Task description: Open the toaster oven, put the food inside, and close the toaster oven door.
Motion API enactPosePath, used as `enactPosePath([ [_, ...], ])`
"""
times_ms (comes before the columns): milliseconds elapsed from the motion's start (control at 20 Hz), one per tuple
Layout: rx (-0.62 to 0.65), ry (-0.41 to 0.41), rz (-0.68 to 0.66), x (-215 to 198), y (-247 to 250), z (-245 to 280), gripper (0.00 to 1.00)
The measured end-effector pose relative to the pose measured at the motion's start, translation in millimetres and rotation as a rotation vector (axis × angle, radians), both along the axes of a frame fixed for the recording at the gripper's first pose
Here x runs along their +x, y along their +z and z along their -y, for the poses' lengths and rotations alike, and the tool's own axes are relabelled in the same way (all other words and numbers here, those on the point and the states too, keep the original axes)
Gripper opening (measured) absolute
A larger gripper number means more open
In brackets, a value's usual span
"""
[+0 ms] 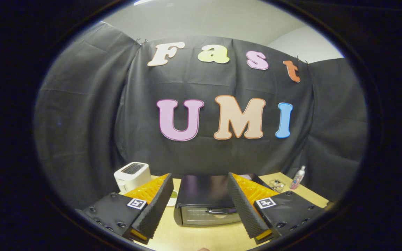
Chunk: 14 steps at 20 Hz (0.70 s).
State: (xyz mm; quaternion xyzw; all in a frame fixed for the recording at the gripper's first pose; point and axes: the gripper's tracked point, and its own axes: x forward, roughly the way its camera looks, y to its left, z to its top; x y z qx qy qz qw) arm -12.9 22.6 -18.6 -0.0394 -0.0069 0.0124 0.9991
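Note:
A black toaster oven (204,198) stands on the wooden table (194,237), its glass door shut and its handle (220,211) facing me. My gripper (201,184) is open, held above and in front of the oven, which shows in the wide gap between the two fingers (159,205). Nothing is held. A small greenish item on a white plate (173,198) peeks out just left of the oven, mostly hidden behind the left finger; I cannot tell what it is.
A white slot toaster (132,175) stands at the back left of the table. At the back right are a small clear glass object (277,184) and a white bottle with a pink cap (297,177). Black cloth walls close the booth behind.

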Motion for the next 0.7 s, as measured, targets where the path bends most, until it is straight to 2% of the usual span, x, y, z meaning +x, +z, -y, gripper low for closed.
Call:
enactPosePath([
  [700,0.035,0.0,0.032,-12,8,10,0.98],
])
